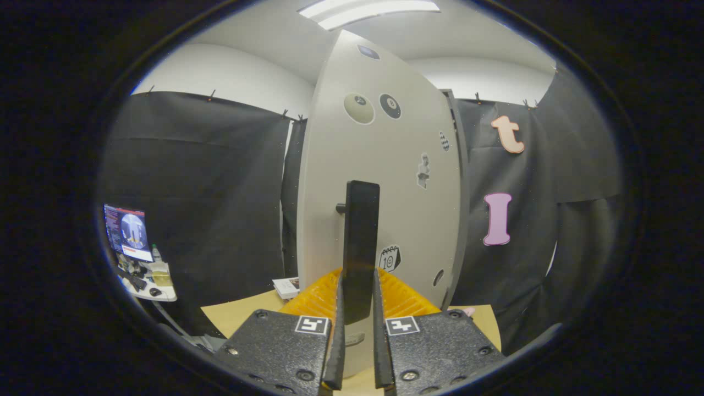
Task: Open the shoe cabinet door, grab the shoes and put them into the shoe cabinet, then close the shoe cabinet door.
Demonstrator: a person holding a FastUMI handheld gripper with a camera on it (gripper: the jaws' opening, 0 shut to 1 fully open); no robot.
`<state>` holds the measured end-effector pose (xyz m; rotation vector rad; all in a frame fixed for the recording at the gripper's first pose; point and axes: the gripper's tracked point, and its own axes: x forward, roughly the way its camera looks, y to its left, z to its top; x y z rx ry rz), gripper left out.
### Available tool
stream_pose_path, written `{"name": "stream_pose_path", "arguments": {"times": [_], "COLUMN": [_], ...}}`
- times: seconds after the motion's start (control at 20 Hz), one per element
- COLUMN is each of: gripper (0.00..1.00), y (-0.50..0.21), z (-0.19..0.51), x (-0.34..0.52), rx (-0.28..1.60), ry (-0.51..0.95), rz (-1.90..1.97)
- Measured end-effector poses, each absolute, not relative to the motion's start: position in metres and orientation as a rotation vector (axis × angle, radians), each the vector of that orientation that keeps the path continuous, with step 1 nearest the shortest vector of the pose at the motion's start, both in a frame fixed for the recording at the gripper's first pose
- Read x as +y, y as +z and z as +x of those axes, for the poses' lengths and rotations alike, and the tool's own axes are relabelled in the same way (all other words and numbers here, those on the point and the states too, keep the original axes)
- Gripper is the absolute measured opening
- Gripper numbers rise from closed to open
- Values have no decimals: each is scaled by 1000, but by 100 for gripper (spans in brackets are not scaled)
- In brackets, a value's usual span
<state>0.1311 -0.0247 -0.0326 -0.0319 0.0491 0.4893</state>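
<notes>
Item: gripper (357,308). I have its fingers (336,330) clenched on the cabinet handle (360,242), one pressing each side of the bar's lower end.

Item: cabinet handle. Dark upright bar, long axis vertical, running up and away from the fingers; it stands off the door on a short post at its upper part.

Item: shoe cabinet door (379,181). Pale panel with stickers, directly beyond the handle, seen at a slant, so I judge it partly swung; I cannot tell how far.

Item: table (236,316). Tan surface below the door.

Item: shoes. I cannot pick them out.

Item: monitor (127,231). On a desk, well apart to the left.

Judgement: any next move follows the door's arc, pulling or pushing through the vertical bar.
</notes>
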Motion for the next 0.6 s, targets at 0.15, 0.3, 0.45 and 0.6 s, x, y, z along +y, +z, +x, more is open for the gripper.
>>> {"name": "stream_pose_path", "arguments": {"times": [0.15,0.3,0.45,0.6], "gripper": [24,24,23,16], "y": [-33,-35,-33,-28], "z": [133,137,138,130], "x": [-41,-65,-108,-173], "rx": [26,-4,-51,-99], "ry": [446,327,158,-84], "rz": [-36,-49,-73,-82]}}
